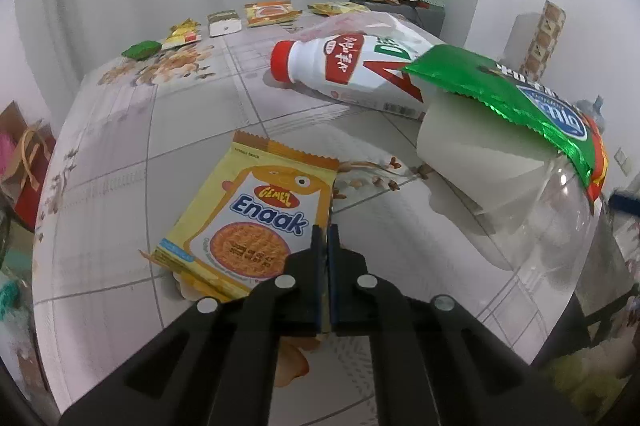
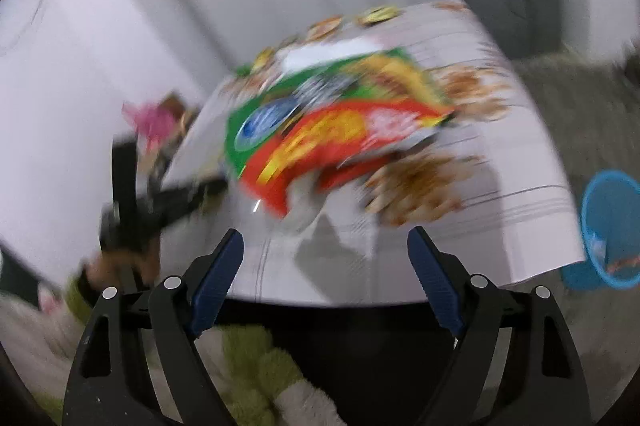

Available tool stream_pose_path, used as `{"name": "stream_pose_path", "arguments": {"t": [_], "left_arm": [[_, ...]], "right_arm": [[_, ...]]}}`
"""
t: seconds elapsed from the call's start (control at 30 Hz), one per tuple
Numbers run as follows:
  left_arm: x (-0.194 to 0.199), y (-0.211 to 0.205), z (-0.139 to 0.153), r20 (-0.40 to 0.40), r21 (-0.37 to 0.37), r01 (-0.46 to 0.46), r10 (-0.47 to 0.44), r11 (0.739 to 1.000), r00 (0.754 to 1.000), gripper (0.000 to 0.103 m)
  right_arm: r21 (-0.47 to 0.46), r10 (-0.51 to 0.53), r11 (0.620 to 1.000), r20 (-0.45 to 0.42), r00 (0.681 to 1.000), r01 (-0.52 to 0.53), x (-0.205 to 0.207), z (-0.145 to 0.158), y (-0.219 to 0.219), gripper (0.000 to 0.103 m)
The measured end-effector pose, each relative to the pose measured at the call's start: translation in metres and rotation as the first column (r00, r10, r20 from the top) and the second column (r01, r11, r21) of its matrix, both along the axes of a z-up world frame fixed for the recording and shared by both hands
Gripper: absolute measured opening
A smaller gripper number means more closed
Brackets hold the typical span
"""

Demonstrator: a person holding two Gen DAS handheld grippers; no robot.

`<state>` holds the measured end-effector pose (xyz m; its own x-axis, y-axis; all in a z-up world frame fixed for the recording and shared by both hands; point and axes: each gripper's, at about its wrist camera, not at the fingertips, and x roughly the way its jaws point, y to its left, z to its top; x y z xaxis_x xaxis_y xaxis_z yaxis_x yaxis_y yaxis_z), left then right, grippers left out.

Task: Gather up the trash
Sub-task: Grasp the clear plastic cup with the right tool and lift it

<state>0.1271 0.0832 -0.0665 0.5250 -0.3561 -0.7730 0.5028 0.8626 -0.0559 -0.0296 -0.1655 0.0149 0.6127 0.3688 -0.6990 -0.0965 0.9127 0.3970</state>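
Note:
My left gripper (image 1: 327, 232) is shut on the right edge of a yellow Gemez Enaak snack packet (image 1: 244, 222), which lies on the table. A white bottle with a red cap (image 1: 320, 63) lies on its side further back. A green and red snack wrapper (image 1: 532, 101) rests on top of a white paper cup (image 1: 472, 141) at the right. In the blurred right wrist view the same wrapper (image 2: 320, 129) sits ahead of my right gripper (image 2: 326, 246), which is open and empty. The left gripper (image 2: 160, 205) shows at the left there.
A row of small wrappers (image 1: 224, 21) lies along the far edge of the patterned tablecloth (image 1: 120, 145). A blue bin (image 2: 612, 230) stands on the floor right of the table. A grey cabinet (image 1: 424, 11) with clutter stands behind. Bags (image 1: 24, 161) sit left.

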Motion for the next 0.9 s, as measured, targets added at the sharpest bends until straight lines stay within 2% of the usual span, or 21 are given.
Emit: {"name": "stream_pose_path", "arguments": {"t": [0.13,0.3,0.43,0.53,0.7,0.9], "left_arm": [[0.002,0.002,-0.001,-0.007,-0.013,-0.006,0.006,1.0,1.0,0.001],[0.001,0.005,-0.001,-0.01,-0.033,-0.02,0.02,0.999,1.0,0.001],[0.001,0.01,-0.001,-0.017,-0.059,-0.045,0.044,0.997,0.999,0.001],[-0.001,0.011,-0.001,-0.014,-0.058,-0.047,0.046,0.997,0.999,0.001],[-0.002,0.015,-0.001,-0.015,-0.06,-0.057,0.056,0.997,0.998,0.0],[-0.006,0.019,0.0,-0.023,-0.06,-0.072,0.071,0.996,0.997,0.0]], "right_arm": [[-0.041,0.055,0.998,0.01,0.998,-0.054,0.018,-0.008,0.037,0.081],[-0.115,0.009,0.993,0.025,1.0,-0.006,0.045,-0.016,0.061,0.083],[-0.102,-0.017,0.995,-0.016,1.0,0.015,0.057,-0.022,0.063,0.08],[-0.077,-0.014,0.997,-0.066,0.998,0.009,0.062,-0.028,0.059,0.063],[-0.062,0.011,0.998,-0.1,0.995,-0.018,0.05,-0.024,0.06,0.062],[0.045,0.039,0.998,-0.182,0.982,-0.031,0.037,-0.021,0.052,0.062]]}}
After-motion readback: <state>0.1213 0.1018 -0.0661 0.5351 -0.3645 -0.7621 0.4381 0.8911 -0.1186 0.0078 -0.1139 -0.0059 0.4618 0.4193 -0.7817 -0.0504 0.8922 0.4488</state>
